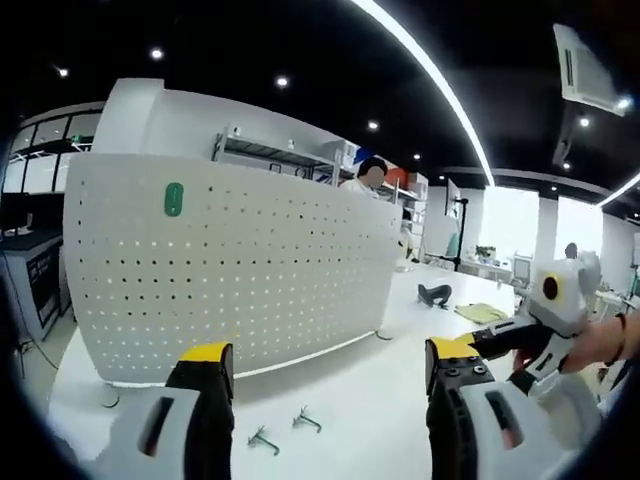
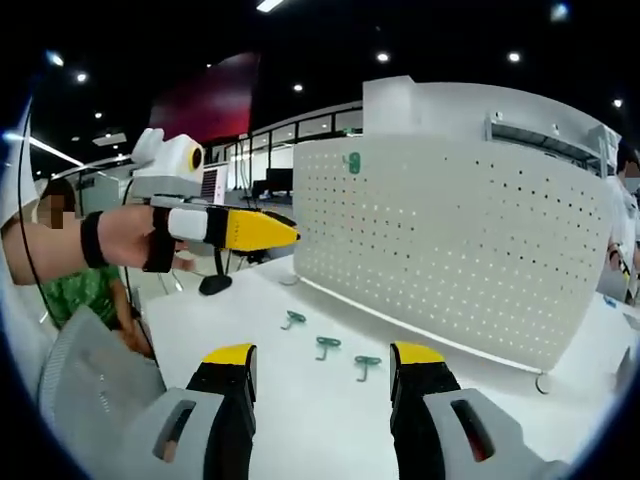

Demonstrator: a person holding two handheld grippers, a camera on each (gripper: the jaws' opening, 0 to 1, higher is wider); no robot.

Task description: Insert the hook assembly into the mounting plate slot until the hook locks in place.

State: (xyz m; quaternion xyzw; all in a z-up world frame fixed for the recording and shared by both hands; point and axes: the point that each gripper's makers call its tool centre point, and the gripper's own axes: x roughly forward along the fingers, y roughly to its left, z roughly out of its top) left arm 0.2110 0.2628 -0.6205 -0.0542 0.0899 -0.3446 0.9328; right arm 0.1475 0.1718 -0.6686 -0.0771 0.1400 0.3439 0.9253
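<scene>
Three hooks (image 2: 327, 346) before pegboard (image 2: 450, 250)

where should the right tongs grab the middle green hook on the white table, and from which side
Judging by the right gripper view, the middle small green metal hook lies flat on the white table before the white perforated pegboard. Come down from above with the open right tongs, closing across its thin stem rather than its wider bar end.

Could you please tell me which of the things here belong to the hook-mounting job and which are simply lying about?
For the job:
pegboard
three hooks on the table
green tag on the pegboard
left tool
right tool

Lying about:
dark object
yellow cloth
shelf
</scene>
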